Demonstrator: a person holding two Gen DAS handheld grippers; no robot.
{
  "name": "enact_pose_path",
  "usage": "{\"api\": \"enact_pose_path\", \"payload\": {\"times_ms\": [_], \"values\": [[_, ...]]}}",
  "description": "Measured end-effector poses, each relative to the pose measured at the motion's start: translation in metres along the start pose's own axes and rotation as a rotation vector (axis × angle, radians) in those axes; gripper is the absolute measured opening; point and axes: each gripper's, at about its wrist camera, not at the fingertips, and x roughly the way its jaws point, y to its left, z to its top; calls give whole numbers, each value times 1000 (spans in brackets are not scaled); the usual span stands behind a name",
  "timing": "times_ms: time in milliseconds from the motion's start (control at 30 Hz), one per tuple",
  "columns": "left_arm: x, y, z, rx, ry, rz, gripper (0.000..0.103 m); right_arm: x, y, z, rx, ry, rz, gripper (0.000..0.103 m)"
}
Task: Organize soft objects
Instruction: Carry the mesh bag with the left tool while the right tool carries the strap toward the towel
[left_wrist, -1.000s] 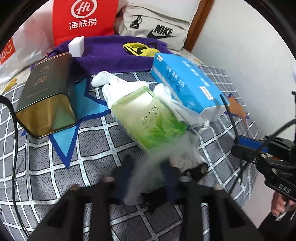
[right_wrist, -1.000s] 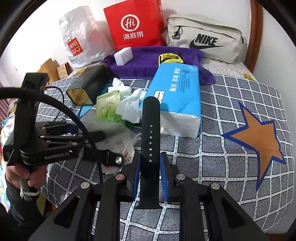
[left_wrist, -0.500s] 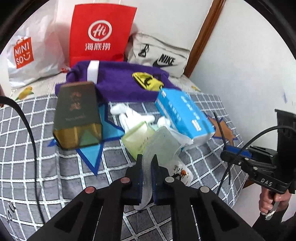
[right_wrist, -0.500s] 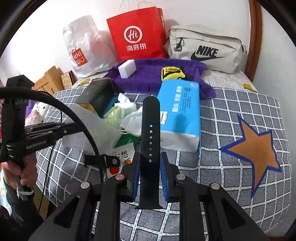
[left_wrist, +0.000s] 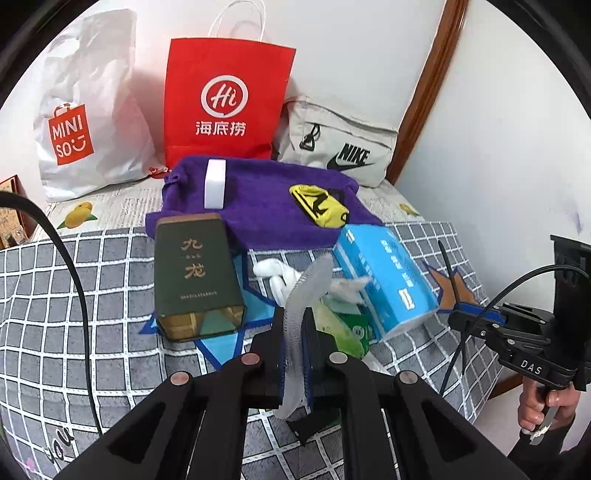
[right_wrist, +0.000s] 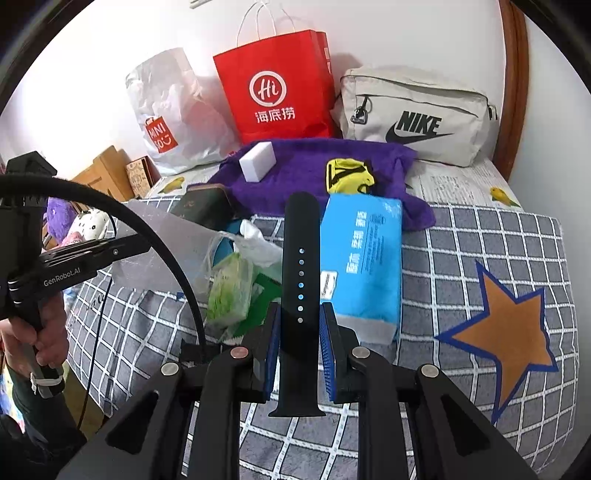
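Note:
My left gripper (left_wrist: 294, 325) is shut on a clear plastic zip bag (left_wrist: 301, 314), seen edge-on and held above the bed; it shows as a flat sheet in the right wrist view (right_wrist: 162, 254). My right gripper (right_wrist: 298, 325) is shut on a black watch strap (right_wrist: 299, 273) that stands upright between the jaws. On the bed lie a blue tissue pack (left_wrist: 384, 280) (right_wrist: 364, 266), a green wipes pack (right_wrist: 231, 291) (left_wrist: 341, 328) and white socks (left_wrist: 275, 273). A purple towel (right_wrist: 314, 166) carries a white sponge (right_wrist: 258, 161) and a yellow pouch (right_wrist: 349, 177).
A dark green tin box (left_wrist: 195, 277) lies left of the pile. A red paper bag (right_wrist: 277, 88), a white Miniso bag (right_wrist: 170, 118) and a beige Nike bag (right_wrist: 417, 118) stand along the wall. The bed's edge is near on the left.
My left gripper has lifted the clear bag off the pile and pulled back and up. My right gripper still holds the strap and has risen slightly.

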Motion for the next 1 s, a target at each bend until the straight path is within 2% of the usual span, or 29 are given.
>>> {"api": "enact_pose_path", "payload": {"times_ms": [100,433,1000], "values": [[-4,6,7,-15,-14,-10,8,1,-1,8,-4,-1,5,21],[-19,25,28,-43,-48,36,8,14,4,32,-24,4,29,21],[12,40,78,-56,-43,44,8,48,-16,90,-17,8,27,21]]}}
